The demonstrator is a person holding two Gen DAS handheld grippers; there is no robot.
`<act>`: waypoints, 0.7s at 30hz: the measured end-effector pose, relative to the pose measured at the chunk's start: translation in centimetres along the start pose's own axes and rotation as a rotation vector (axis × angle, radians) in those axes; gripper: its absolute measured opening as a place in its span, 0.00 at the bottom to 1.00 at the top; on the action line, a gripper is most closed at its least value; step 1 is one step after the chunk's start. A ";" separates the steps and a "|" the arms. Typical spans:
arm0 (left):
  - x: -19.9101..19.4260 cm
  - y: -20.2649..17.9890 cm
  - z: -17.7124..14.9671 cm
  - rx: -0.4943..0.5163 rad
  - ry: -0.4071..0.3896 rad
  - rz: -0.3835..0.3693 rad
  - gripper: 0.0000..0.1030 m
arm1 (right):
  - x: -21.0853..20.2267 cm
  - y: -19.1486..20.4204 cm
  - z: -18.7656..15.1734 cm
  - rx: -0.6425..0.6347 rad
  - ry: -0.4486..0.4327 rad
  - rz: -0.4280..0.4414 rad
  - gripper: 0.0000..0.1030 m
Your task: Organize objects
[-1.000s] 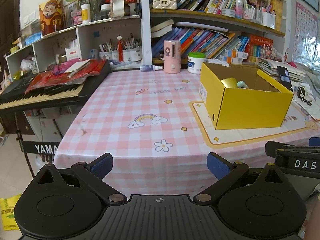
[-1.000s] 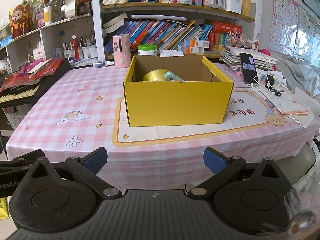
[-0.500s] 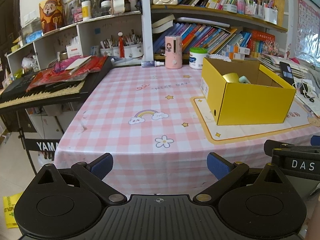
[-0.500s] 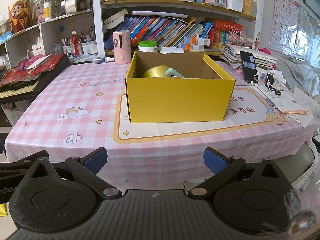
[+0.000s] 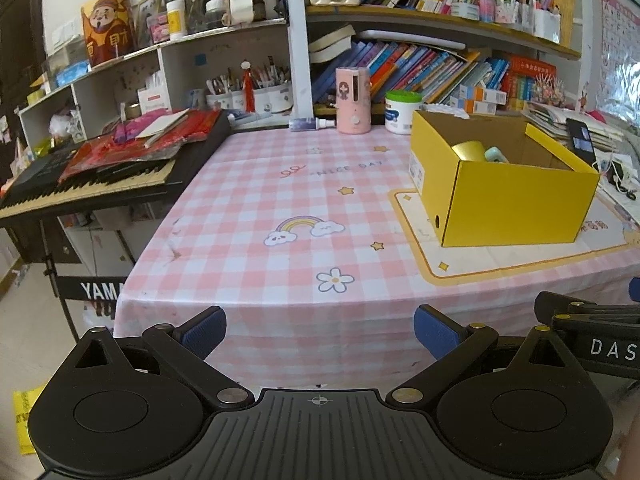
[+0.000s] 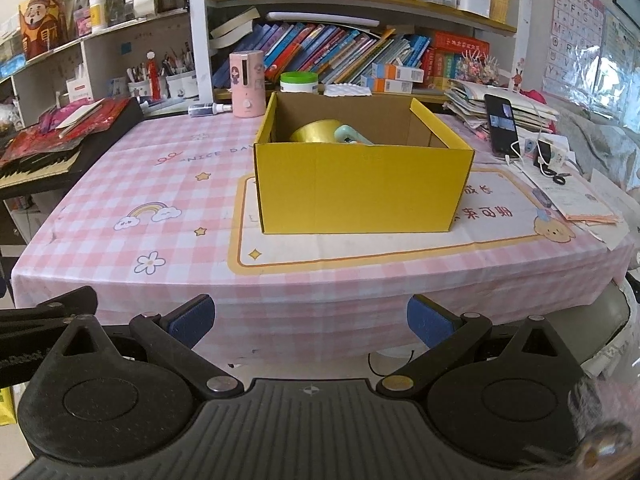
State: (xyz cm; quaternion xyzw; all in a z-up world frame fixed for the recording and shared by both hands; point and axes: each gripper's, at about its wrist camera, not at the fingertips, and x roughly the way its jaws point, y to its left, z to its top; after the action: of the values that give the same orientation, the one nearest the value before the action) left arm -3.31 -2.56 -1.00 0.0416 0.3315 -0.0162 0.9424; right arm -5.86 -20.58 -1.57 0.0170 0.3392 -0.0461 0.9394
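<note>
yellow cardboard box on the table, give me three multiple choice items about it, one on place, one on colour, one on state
1. Where does the yellow cardboard box stand?
A. on the cream mat with the orange border
B. on the black keyboard
C. on the bookshelf

2. What colour is the roll of tape inside it?
A. red
B. gold
C. black

3. What state are the left tool and right tool in?
A. both shut on the box
B. one holding the roll
C. both open, holding nothing

Answers: 1 A, the box sits within the mat's border on the pink checked tablecloth; 2 B, a shiny gold roll shows above the box wall; 3 C, the blue pads stand wide apart with nothing between.
</note>
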 end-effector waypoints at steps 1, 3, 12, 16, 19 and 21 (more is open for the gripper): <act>0.0 0.0 0.0 0.001 0.002 -0.001 0.98 | 0.0 0.0 0.0 -0.001 0.001 -0.003 1.00; 0.1 -0.1 0.0 0.005 0.006 -0.001 0.98 | 0.0 -0.1 0.0 0.000 0.004 -0.003 1.00; 0.1 -0.4 0.0 0.016 0.013 0.004 0.98 | -0.2 -0.1 0.0 -0.005 0.012 -0.014 1.00; 0.0 -0.4 0.0 0.016 0.014 0.007 0.99 | -0.2 -0.1 0.0 -0.008 0.012 -0.013 1.00; 0.0 -0.3 0.0 0.012 0.014 0.011 1.00 | -0.2 -0.1 0.0 -0.009 0.009 -0.011 1.00; 0.1 -0.3 0.0 0.009 0.016 0.009 1.00 | -0.4 -0.1 0.0 -0.011 0.006 -0.008 1.00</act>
State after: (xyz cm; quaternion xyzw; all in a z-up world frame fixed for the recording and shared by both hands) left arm -3.28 -2.84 -1.05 0.0473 0.3387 -0.0129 0.9396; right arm -6.14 -20.68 -1.35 0.0108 0.3423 -0.0478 0.9383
